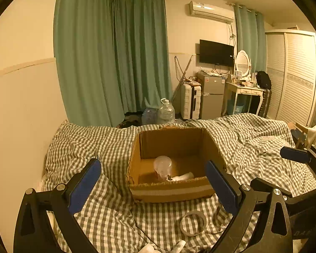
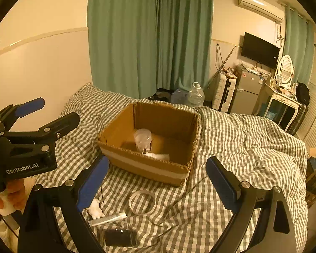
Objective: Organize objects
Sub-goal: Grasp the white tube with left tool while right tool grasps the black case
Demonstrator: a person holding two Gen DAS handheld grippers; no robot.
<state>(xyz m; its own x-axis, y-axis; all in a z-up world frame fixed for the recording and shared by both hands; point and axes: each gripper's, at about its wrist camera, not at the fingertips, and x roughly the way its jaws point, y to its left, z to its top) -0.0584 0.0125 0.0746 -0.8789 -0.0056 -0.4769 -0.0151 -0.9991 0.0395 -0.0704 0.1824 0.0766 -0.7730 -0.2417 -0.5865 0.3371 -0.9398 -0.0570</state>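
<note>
An open cardboard box (image 1: 170,191) (image 2: 145,166) sits on the checked bedspread. Inside lie a clear plastic cup (image 1: 162,165) (image 2: 142,139) and a white tube (image 1: 182,177). In front of the box on the bed lie a roll of clear tape (image 1: 193,223) (image 2: 142,202), a small white figure (image 2: 95,208), a white tube (image 2: 107,219) and a black phone (image 2: 120,237). My left gripper (image 1: 153,189) is open and empty, above the bed before the box; it also shows at left in the right wrist view (image 2: 52,113). My right gripper (image 2: 155,183) is open and empty above the tape.
The checked bedspread (image 1: 252,147) (image 2: 242,139) is rumpled to the right. A wall runs along the bed's left side. Beyond the bed's far edge stand water jugs (image 1: 166,112), a suitcase (image 1: 190,101), a small fridge (image 1: 212,94) and a dressing table (image 1: 244,92).
</note>
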